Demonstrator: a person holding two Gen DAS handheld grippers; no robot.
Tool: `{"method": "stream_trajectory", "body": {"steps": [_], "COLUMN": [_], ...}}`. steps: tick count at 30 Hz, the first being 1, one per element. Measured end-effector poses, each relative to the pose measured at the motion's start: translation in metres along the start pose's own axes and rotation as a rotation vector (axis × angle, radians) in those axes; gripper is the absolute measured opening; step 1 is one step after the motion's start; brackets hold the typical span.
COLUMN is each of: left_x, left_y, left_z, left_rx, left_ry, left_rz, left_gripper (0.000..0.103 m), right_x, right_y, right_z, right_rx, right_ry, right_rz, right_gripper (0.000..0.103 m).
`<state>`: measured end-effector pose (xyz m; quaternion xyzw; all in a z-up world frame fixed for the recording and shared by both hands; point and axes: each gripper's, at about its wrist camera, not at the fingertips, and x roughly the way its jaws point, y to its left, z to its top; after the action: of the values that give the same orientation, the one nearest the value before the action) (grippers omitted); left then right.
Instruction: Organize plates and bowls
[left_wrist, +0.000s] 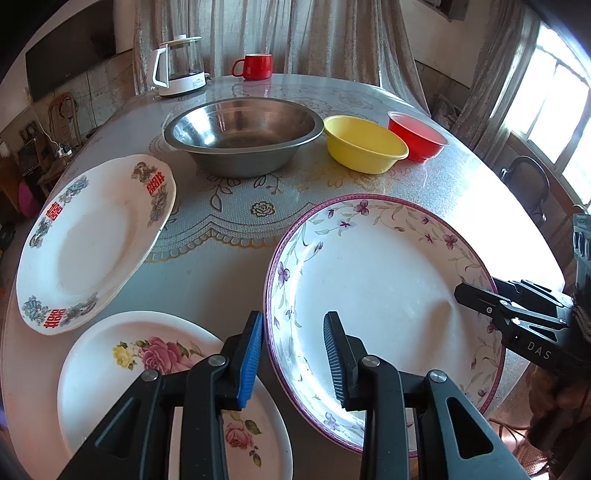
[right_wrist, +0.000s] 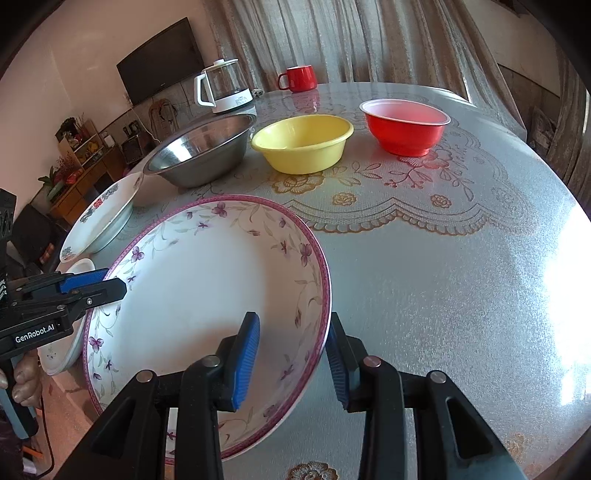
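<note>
Nearest, left gripper (left_wrist: 293, 325): pinches the near-left rim of the large white plate with a purple border and small violet flowers (left_wrist: 369, 280), one blue ribbed pad outside the rim, the other inside the dish. Opposite, right gripper (right_wrist: 291, 325): clamps the same plate's right rim likewise, one pad over the inner face and one outside the edge. Sits, that plate, at the near edge of the round table under a grey lace-patterned cover (left_wrist: 229, 273), partly overhanging the edge; cannot tell whether it rests on the table or hangs clear.

Just left of it and partly under its edge: a white plate printed with pink and yellow roses (left_wrist: 122, 369). Beyond that, at the table's left side: a white plate with red characters and blue-green flowers around its rim (left_wrist: 85, 240), apart from the others.

Further back, in a row from left to right: a wide stainless-steel bowl (left_wrist: 243, 136), a yellow plastic bowl (left_wrist: 362, 144) just beside it, then a red plastic bowl (left_wrist: 417, 136). All upright.

At the far edge: a white-and-glass electric kettle (left_wrist: 179, 66) and a red mug (left_wrist: 255, 66), with pale curtains behind.
</note>
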<state>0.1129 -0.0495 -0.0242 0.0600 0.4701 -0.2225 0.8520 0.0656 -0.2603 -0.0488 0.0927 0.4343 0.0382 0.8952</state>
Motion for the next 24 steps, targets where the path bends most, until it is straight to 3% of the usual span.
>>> {"method": "stream_trajectory", "body": {"steps": [24], "left_x": [-0.017], "left_y": [0.006], "left_z": [-0.012], "left_rx": [-0.074], "left_ry": [-0.082], "left_rz": [-0.007], "left_gripper": [0.033], "right_x": [-0.005], "right_y": [0.000], "right_z": [-0.004], "right_rx": [0.055], "right_ry": [-0.014], "right_rz": [-0.006], "right_gripper": [0.038]}}
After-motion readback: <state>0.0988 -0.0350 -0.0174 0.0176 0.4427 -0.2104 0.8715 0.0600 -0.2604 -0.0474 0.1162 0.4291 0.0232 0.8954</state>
